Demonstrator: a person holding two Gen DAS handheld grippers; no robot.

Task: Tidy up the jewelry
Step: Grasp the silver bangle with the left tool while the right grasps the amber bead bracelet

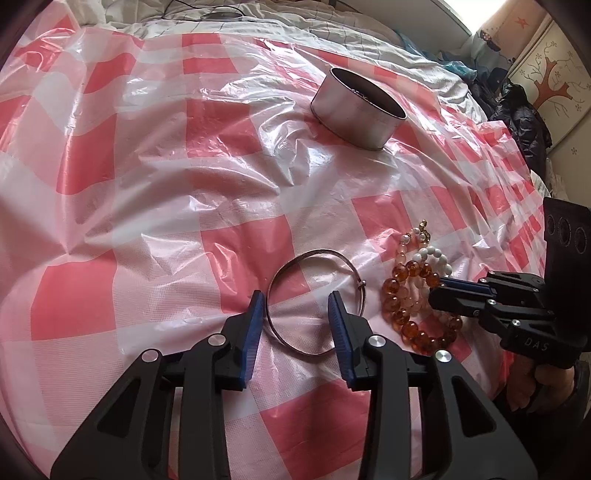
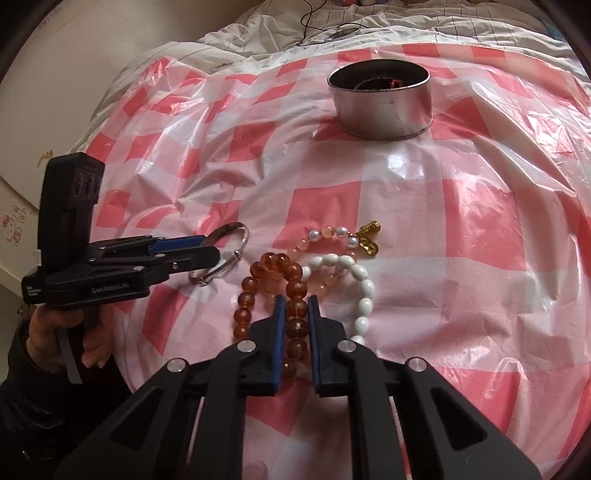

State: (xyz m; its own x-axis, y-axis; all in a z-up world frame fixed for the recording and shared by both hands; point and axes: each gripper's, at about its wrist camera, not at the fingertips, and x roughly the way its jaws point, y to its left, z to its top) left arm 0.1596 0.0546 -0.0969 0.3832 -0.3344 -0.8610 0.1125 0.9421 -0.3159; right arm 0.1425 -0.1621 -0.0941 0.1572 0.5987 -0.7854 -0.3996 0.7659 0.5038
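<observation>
A thin silver bangle (image 1: 284, 273) lies on the pink checked plastic sheet; my left gripper (image 1: 297, 304) is open with its pads either side of the bangle's near part. It also shows in the right wrist view (image 2: 236, 236). Beside it lie an amber bead bracelet (image 2: 266, 264), a white bead bracelet (image 2: 364, 288) and a pale pink and pearl bracelet (image 2: 332, 232) with gold charms. My right gripper (image 2: 295, 302) is shut on the amber bracelet's beads. A round metal tin (image 2: 382, 98) stands farther back, with dark jewelry inside.
The sheet (image 1: 147, 184) covers a soft, wrinkled bed. White bedding with a cable and a small round object (image 2: 341, 35) lies behind the tin. Dark clothes (image 1: 517, 110) and a cabinet are at the far right.
</observation>
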